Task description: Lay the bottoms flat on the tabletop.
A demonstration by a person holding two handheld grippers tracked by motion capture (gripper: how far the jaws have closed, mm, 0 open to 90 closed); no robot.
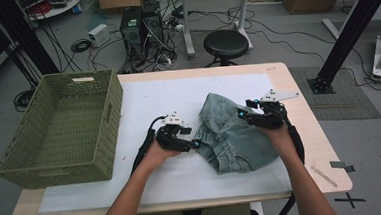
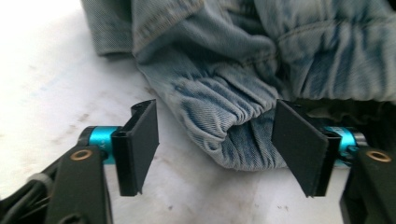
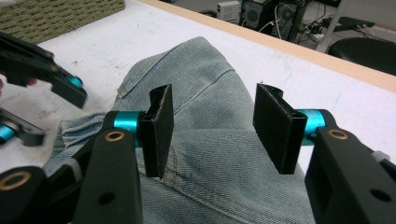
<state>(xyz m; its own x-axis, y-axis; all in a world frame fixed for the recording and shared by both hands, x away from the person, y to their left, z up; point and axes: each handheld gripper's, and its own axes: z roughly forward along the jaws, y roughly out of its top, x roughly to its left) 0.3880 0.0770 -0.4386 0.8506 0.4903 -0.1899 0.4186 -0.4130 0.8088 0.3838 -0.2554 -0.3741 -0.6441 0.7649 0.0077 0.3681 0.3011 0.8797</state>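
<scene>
A crumpled light-blue denim garment (image 1: 230, 135) with an elastic waistband lies on the white-covered table, right of the middle. My left gripper (image 1: 195, 143) sits at the garment's left edge. In the left gripper view it (image 2: 215, 149) is open, and the gathered waistband (image 2: 224, 126) bulges between the jaws without either pad pressing on it. My right gripper (image 1: 241, 113) hovers at the garment's upper right side. In the right gripper view it (image 3: 219, 130) is open just above the smooth denim (image 3: 205, 70), nothing pinched. The left gripper (image 3: 56, 114) also appears there at the far left.
A green woven basket (image 1: 111, 117) stands empty on the table's left side, its wall a hand's width from my left gripper. The white sheet (image 1: 177, 93) is bare behind the garment. Beyond the table's far edge are a black stool (image 1: 225, 44), computers and cables.
</scene>
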